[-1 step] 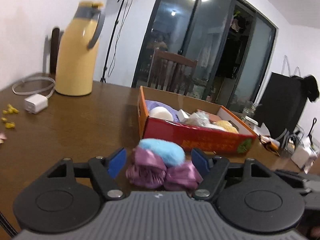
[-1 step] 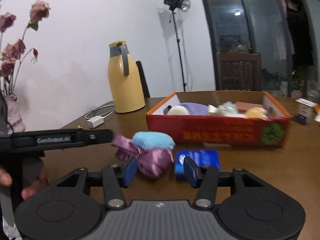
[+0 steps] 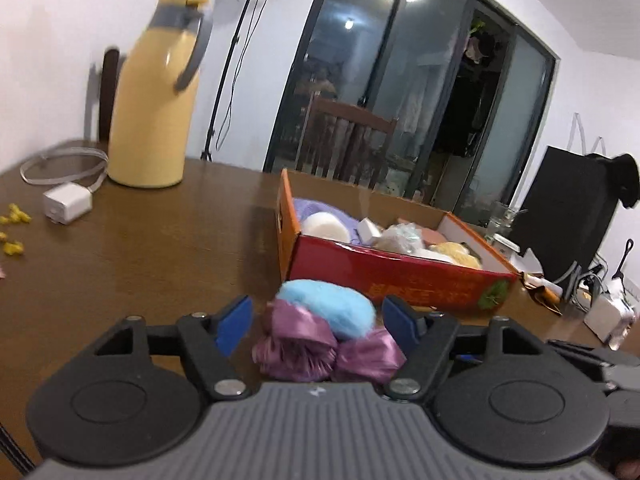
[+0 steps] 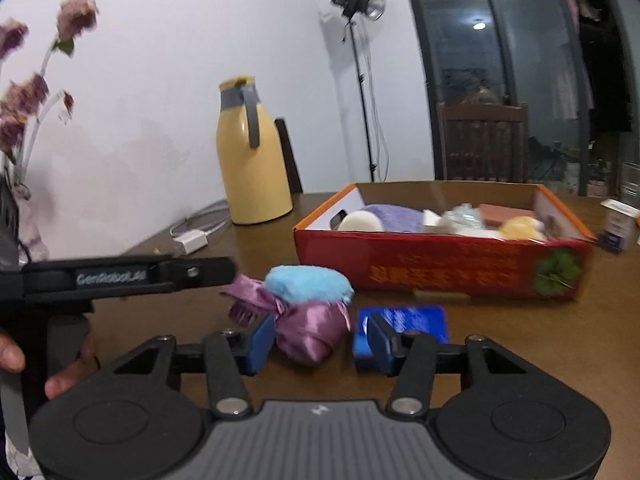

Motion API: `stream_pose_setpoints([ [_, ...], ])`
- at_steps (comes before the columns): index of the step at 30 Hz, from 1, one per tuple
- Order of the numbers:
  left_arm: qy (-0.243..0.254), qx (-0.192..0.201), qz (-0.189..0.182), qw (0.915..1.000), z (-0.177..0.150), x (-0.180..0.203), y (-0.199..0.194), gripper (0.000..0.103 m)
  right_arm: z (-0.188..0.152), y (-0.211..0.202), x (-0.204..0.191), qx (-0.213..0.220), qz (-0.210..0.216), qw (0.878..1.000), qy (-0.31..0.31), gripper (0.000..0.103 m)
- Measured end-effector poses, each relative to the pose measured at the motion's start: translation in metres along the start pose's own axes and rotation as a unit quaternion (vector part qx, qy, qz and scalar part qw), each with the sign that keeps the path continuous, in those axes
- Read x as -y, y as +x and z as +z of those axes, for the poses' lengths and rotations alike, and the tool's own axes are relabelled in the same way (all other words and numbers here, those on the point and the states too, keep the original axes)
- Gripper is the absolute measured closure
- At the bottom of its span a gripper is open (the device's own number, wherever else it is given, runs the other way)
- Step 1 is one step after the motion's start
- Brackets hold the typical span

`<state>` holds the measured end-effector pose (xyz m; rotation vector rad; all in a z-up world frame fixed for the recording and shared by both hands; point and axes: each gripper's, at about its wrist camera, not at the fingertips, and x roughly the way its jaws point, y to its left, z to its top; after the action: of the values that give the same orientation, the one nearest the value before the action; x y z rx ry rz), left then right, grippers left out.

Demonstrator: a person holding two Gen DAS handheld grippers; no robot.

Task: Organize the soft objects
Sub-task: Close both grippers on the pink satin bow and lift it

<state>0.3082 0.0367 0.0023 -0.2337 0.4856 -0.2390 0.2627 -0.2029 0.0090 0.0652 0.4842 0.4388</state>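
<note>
Nothing is visibly changing between frames. Both tongs, left tongs (image 3: 316, 322) and right tongs (image 4: 322, 338), are hanging spread around the shiny purple satin bundle (image 3: 316, 344) topped by a fluffy blue puff (image 3: 328, 306), lying ungrasped on the brown wooden table (image 3: 140, 256) before the red cardboard box (image 3: 400, 276).

One red box (image 4: 440, 272), one blue puff (image 4: 308, 284), one purple satin bundle (image 4: 308, 332), one yellow jug (image 4: 250, 156).

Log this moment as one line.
left gripper: open | right gripper: open | purple satin bundle with fluffy blue pad: on table | red cardboard box: part-filled
</note>
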Motion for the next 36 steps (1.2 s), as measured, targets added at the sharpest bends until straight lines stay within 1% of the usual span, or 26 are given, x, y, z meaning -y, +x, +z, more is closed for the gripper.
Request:
stream_pose_setpoints([
  [1, -0.002, -0.010, 0.002, 0.9999, 0.001, -0.002, 0.009, 0.029, 0.003, 0.012, -0.001, -0.005, -0.001, 1.000, -0.005, 0.054],
  [3, -0.001, -0.024, -0.001, 0.9997, -0.002, -0.009, 0.023, 0.034, 0.006, 0.039, -0.002, -0.017, -0.006, 1.000, -0.007, 0.054],
  [5, -0.002, -0.041, -0.007, 0.9991, -0.005, -0.015, 0.032, 0.055, 0.006, 0.057, -0.001, -0.035, -0.002, 0.999, 0.004, 0.058],
  [7, -0.009, -0.062, -0.011, 0.9980, -0.009, -0.020, 0.038, 0.068, 0.002, 0.071, 0.001, -0.050, 0.010, 0.999, 0.014, 0.061],
  [9, -0.001, -0.054, -0.014, 0.9985, -0.012, -0.020, 0.034, 0.075, -0.003, 0.078, -0.001, -0.054, 0.013, 0.998, 0.010, 0.064],
  [10, 0.004, -0.052, -0.015, 0.9985, -0.013, -0.019, 0.031, 0.079, -0.004, 0.080, -0.003, -0.054, 0.015, 0.998, 0.004, 0.069],
  [11, 0.007, -0.051, -0.016, 0.9985, -0.014, -0.017, 0.026, 0.082, -0.004, 0.079, -0.004, -0.054, 0.019, 0.998, 0.000, 0.077],
  [14, 0.005, -0.047, -0.016, 0.9988, -0.023, -0.010, 0.005, 0.084, -0.002, 0.070, -0.006, -0.062, 0.034, 0.997, -0.007, 0.083],
  [16, -0.019, -0.051, -0.019, 0.9984, -0.035, -0.005, -0.011, 0.084, -0.004, 0.052, -0.009, -0.061, 0.044, 0.997, -0.017, 0.083],
  [17, -0.030, -0.051, -0.025, 0.9980, -0.044, 0.000, -0.023, 0.084, -0.008, 0.041, -0.010, -0.061, 0.050, 0.997, -0.023, 0.083],
  [19, -0.034, -0.051, -0.031, 0.9976, -0.058, 0.011, -0.045, 0.084, -0.017, 0.016, -0.009, -0.068, 0.060, 0.996, -0.022, 0.083],
  [21, -0.043, -0.059, -0.048, 0.9962, -0.072, 0.023, -0.064, 0.082, -0.028, -0.012, -0.006, -0.076, 0.067, 0.995, -0.019, 0.083],
  [23, -0.047, -0.071, -0.068, 0.9941, -0.083, 0.034, -0.080, 0.079, -0.039, -0.038, -0.005, -0.076, 0.065, 0.995, -0.028, 0.083],
  [26, -0.042, -0.079, -0.082, 0.9926, -0.088, 0.045, -0.097, 0.074, -0.054, -0.073, 0.003, -0.079, 0.069, 0.994, -0.035, 0.083],
  [27, -0.043, -0.077, -0.089, 0.9921, -0.087, 0.047, -0.101, 0.071, -0.058, -0.081, 0.005, -0.084, 0.068, 0.993, -0.039, 0.082],
  [28, -0.041, -0.072, -0.091, 0.9924, -0.087, 0.049, -0.104, 0.063, -0.062, -0.088, 0.006, -0.086, 0.061, 0.994, -0.042, 0.083],
  [29, -0.034, -0.069, -0.085, 0.9934, -0.088, 0.054, -0.105, 0.062, -0.064, -0.093, 0.007, -0.085, 0.055, 0.994, -0.043, 0.082],
  [31, -0.013, -0.068, -0.070, 0.9951, -0.094, 0.063, -0.104, 0.063, -0.069, -0.099, 0.010, -0.082, 0.054, 0.994, -0.040, 0.082],
  [32, -0.002, -0.071, -0.060, 0.9956, -0.097, 0.067, -0.103, 0.070, -0.070, -0.101, 0.010, -0.080, 0.050, 0.995, -0.037, 0.081],
  [33, 0.008, -0.076, -0.054, 0.9956, -0.101, 0.071, -0.102, 0.074, -0.071, -0.102, 0.009, -0.080, 0.048, 0.995, -0.038, 0.080],
  [34, 0.015, -0.077, -0.050, 0.9957, -0.105, 0.074, -0.103, 0.075, -0.071, -0.105, 0.008, -0.078, 0.045, 0.995, -0.039, 0.077],
  [36, 0.024, -0.073, -0.046, 0.9959, -0.111, 0.076, -0.107, 0.076, -0.067, -0.114, 0.009, -0.065, 0.053, 0.996, -0.028, 0.077],
])
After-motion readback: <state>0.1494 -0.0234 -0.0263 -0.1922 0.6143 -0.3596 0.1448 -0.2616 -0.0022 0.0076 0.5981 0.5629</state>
